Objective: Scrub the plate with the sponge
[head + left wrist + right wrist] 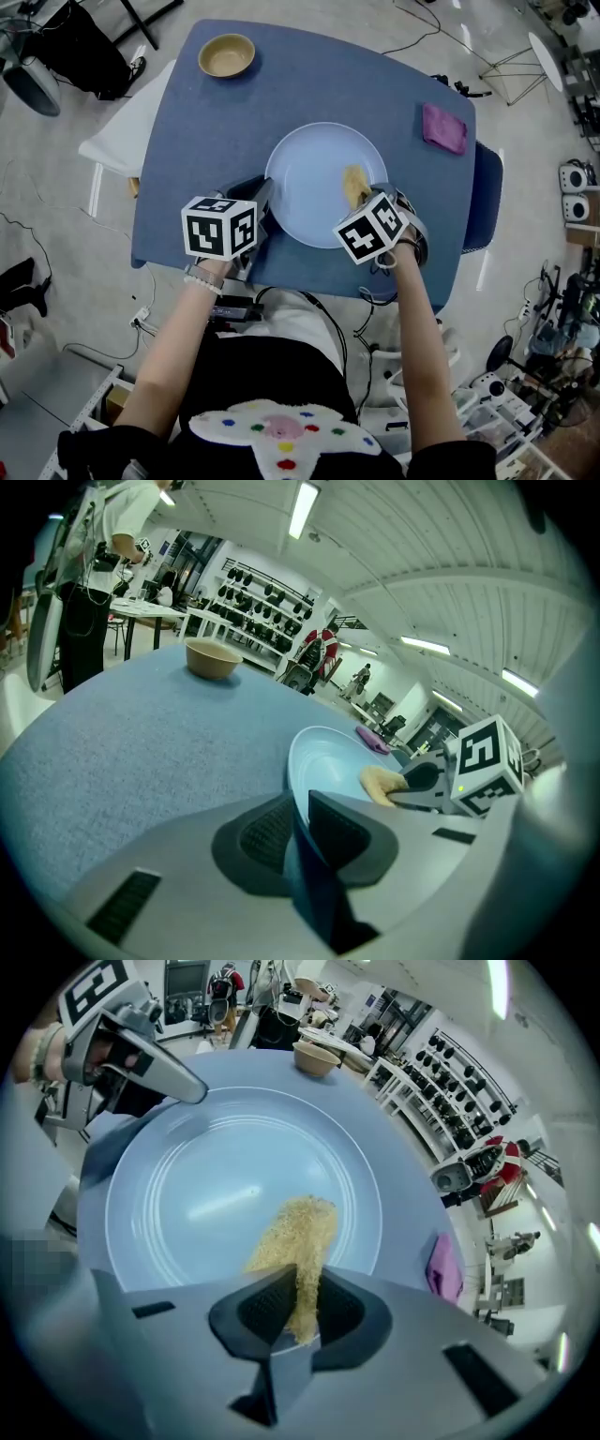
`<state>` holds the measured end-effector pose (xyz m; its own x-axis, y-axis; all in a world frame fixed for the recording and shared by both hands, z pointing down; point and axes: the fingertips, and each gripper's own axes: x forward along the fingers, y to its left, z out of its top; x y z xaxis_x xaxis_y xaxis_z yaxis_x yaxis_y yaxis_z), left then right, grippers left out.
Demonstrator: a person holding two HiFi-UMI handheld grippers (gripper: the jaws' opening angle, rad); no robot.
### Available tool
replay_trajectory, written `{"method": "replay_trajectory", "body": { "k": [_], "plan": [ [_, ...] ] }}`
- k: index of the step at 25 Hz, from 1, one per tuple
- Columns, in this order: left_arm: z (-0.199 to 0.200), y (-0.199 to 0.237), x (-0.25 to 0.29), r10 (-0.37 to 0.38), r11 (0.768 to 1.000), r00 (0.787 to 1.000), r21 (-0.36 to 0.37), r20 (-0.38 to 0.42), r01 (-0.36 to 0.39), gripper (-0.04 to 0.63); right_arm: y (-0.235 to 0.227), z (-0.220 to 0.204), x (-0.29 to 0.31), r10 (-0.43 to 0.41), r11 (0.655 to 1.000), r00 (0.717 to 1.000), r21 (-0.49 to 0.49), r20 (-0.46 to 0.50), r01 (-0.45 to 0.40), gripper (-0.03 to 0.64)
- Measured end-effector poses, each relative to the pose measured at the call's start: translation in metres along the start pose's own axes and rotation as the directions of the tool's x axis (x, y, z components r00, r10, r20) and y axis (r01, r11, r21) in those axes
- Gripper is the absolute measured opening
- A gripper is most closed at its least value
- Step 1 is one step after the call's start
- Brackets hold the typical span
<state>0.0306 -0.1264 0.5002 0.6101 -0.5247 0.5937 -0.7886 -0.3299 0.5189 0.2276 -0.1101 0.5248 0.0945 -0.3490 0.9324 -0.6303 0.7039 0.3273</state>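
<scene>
Left gripper clamps the plate at its left rim, right gripper clamps the sponge inside the right rim.

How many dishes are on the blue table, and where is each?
2. The plate lies at the near middle of the table, its rim in the left gripper. The bowl stands at the far left corner. None seems hidden.
</scene>
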Motion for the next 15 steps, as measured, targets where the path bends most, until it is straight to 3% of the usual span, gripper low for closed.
{"method": "replay_trajectory", "body": {
  "k": [7,15],
  "plan": [
    [-0.001,0.000,-0.001,-0.002,1.000,1.000,-0.006,0.008,0.002,0.044,-0.025,0.012,0.008,-0.067,0.994,0.997,0.084,0.037,0.064,0.049],
    [-0.002,0.000,-0.001,-0.001,1.000,1.000,-0.010,0.014,0.001,0.044,-0.040,0.030,0.017,-0.113,0.993,0.991,0.039,0.077,0.110,0.048]
  ]
}}
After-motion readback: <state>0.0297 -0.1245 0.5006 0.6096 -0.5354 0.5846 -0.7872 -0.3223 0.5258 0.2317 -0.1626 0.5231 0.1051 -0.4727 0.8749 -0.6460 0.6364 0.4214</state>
